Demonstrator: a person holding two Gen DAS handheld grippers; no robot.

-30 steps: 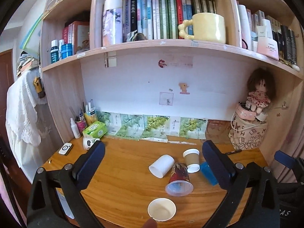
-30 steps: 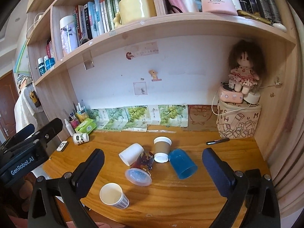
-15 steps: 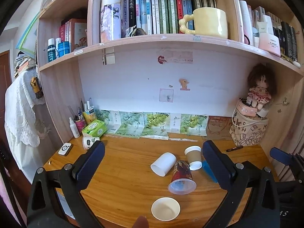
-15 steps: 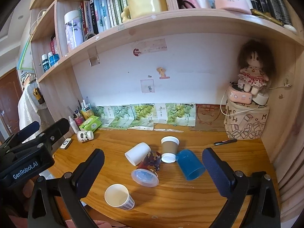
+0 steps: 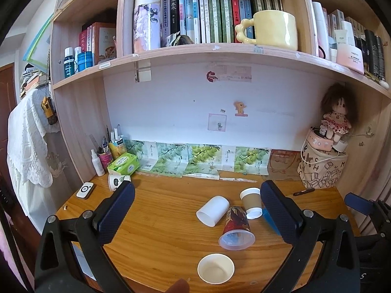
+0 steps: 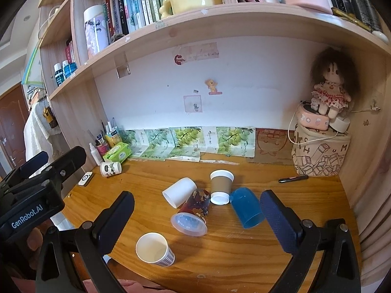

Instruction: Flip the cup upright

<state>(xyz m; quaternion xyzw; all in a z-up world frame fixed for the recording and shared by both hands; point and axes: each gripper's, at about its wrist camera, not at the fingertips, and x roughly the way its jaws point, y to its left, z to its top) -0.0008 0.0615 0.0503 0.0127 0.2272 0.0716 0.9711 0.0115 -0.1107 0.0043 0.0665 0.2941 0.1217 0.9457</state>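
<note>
Left wrist view: your left gripper (image 5: 197, 216) fingers stand wide apart, holding nothing. The red patterned cup (image 5: 236, 228) lies on its side on the worktop (image 5: 161, 219) between them, nearer the right finger, mouth toward you.

Right wrist view: your right gripper (image 6: 196, 218) fingers also spread, empty. Same cup (image 6: 194, 212) lies between them, touching the white cup (image 6: 179, 192).

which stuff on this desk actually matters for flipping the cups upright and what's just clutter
For the job:
white cup, lying on its side
patterned cup, lying on its side
blue cup, lying on its side
brown cup, upside down
checked paper cup, already upright
left gripper and right gripper, both open

Just lying about:
pen
tissue box
remote
doll
</note>
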